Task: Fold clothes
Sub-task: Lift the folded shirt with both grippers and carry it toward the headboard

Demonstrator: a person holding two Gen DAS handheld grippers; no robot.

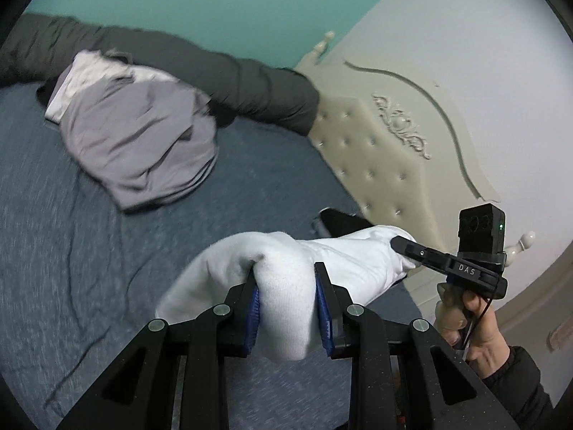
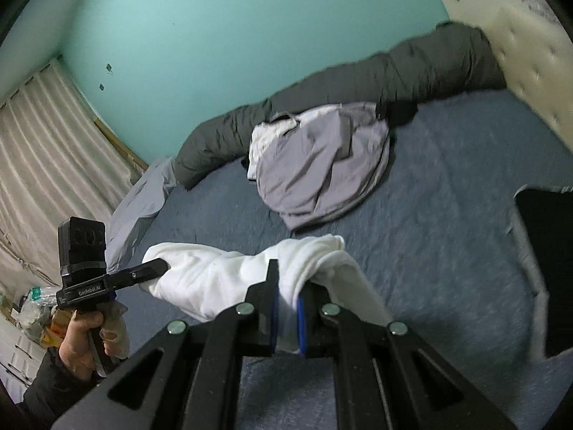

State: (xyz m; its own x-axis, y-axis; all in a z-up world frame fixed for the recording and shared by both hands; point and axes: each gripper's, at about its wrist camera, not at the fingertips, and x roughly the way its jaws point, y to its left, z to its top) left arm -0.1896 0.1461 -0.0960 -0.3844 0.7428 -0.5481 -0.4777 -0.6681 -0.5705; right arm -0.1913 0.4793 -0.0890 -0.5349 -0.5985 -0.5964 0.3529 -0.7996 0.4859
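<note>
A white garment (image 1: 286,272) hangs bunched above the blue bed between both grippers. My left gripper (image 1: 288,286) is shut on a thick fold of it, the cloth bulging between the blue pads. In the left wrist view the right gripper (image 1: 401,243) bites the garment's far end, held by a hand (image 1: 472,326). In the right wrist view my right gripper (image 2: 288,286) is shut on a thin fold of the white garment (image 2: 215,279), and the left gripper (image 2: 161,265) pinches the other end.
A heap of grey and white clothes (image 1: 139,136) lies further up the blue bedsheet (image 1: 53,251). A dark rolled duvet (image 1: 215,64) runs along the teal wall. The cream tufted headboard (image 1: 386,136) stands on the right. A dark item (image 2: 544,268) lies at the bed's right side.
</note>
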